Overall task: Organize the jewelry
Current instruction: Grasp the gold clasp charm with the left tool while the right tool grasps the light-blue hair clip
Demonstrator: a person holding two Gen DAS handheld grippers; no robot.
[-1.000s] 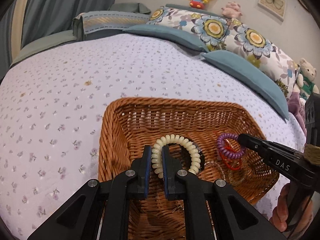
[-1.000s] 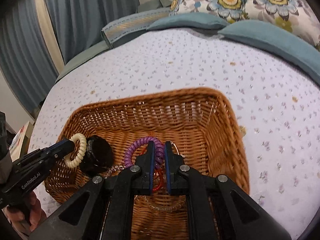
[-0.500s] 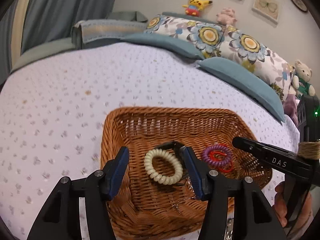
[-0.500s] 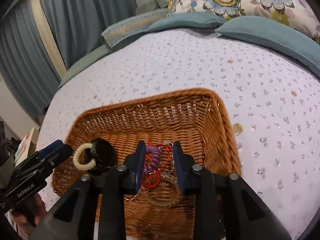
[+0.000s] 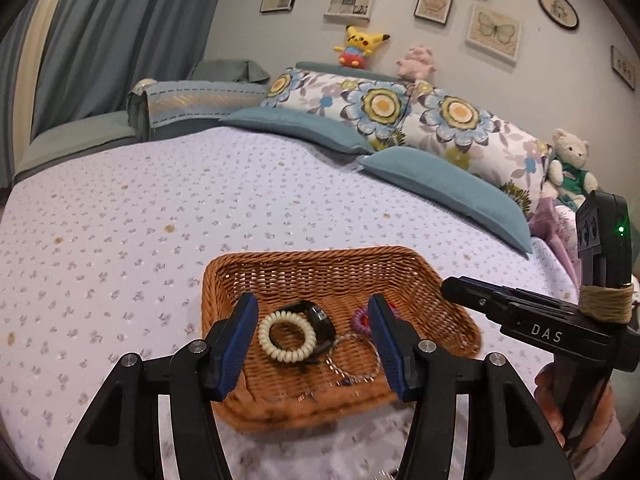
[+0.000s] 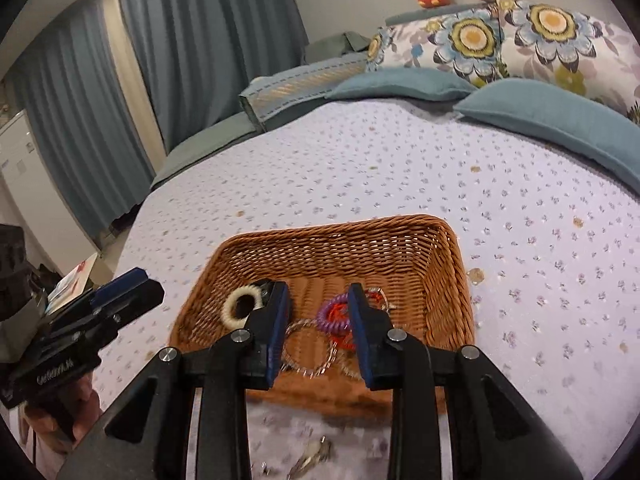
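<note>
Bedroom with a floral-print bed (image 5: 200, 208), on which a wicker basket (image 5: 304, 264) sits ahead of both tools. A second ago the left hand-held gripper (image 5: 314, 344) was pinched on the cream coil band (image 5: 286, 336) down inside the basket; now its jaws stand wide apart and empty, pulled back and higher, with the band lying between and beyond its tips on a black watch (image 5: 316, 318). Just right of that lie clear bead bracelets (image 6: 308, 346). The right hand-held gripper (image 6: 318, 334) has done the same: it had been closed on the purple coil (image 6: 334, 314) and is now spread open, empty, with that coil and a red one (image 6: 342, 312) lying on the basket floor beyond its tips. Both drops look finished, so these pieces are stowed. Small metal bits (image 6: 316, 454) blur on the bed below the right tool, possibly next to collect.
</note>
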